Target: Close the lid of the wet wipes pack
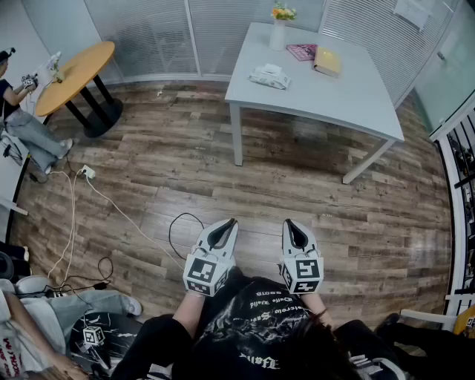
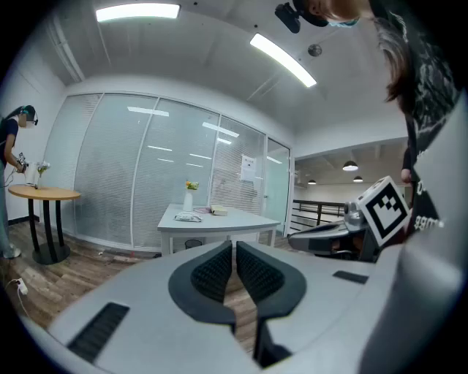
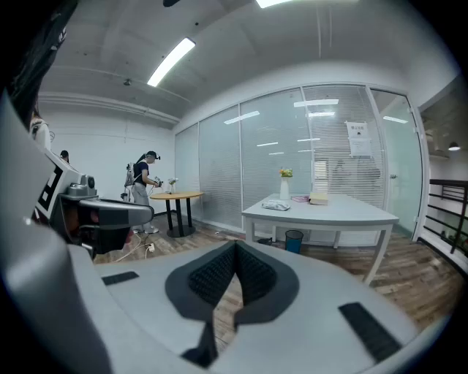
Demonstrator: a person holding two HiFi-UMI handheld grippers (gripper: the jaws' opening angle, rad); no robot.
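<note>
1. Nearest, low in the head view: black printed shirt, cut off by the bottom edge. Just ahead of it, left gripper and right gripper side by side above wood plank floor.
2. Left gripper jaws pressed together with nothing between; right gripper jaws likewise closed pad to pad and empty.
3. Far ahead of both grippers, well apart from them: grey table bearing the wet wipes pack. Too small to tell whether its lid stands open.
4. Beyond the pack: white vase holding orange-yellow flowers; to the right, pink book and yellow book.
5. Under the table, seen from the right gripper view: blue bin, contents hidden.
6. Far to the left of the left gripper: round wooden table, with a person beside it, half cut off by the edge.
7. Behind both tables: glass wall with blinds.
</note>
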